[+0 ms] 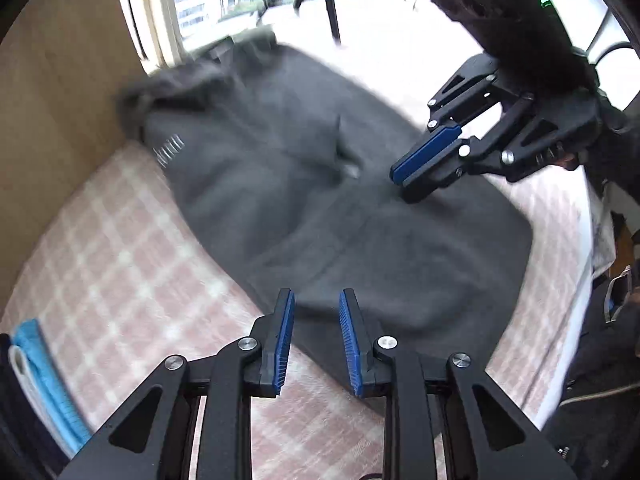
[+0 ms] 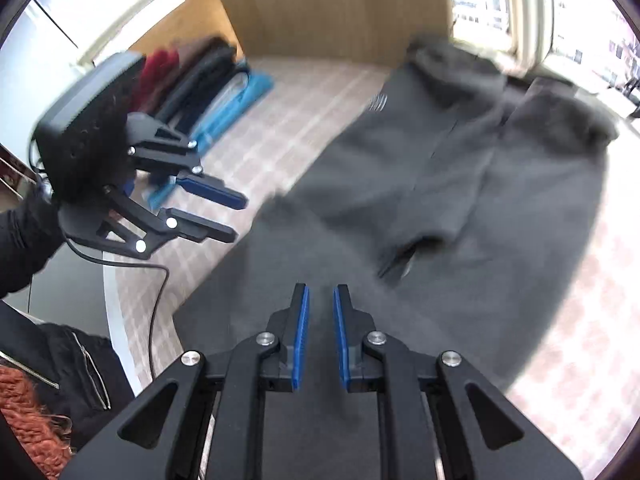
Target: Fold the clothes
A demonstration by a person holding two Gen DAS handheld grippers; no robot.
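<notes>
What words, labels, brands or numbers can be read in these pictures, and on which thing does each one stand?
None can be read.
White print on the chest of the dark grey garment: there is a mark, too blurred to read in either wrist view.
Left gripper and right gripper: no lettering shows.
Folded clothes at the back: no readable label.

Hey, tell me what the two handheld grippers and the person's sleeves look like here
Both the left gripper and the right gripper are matte black linkage frames with silver pivot screws and ribbed blue pads lining the fingers. Each carries a boxy black housing on top; the right one shows a small green light. A thin black cable trails from the left one. The sleeve behind it is black.
</notes>
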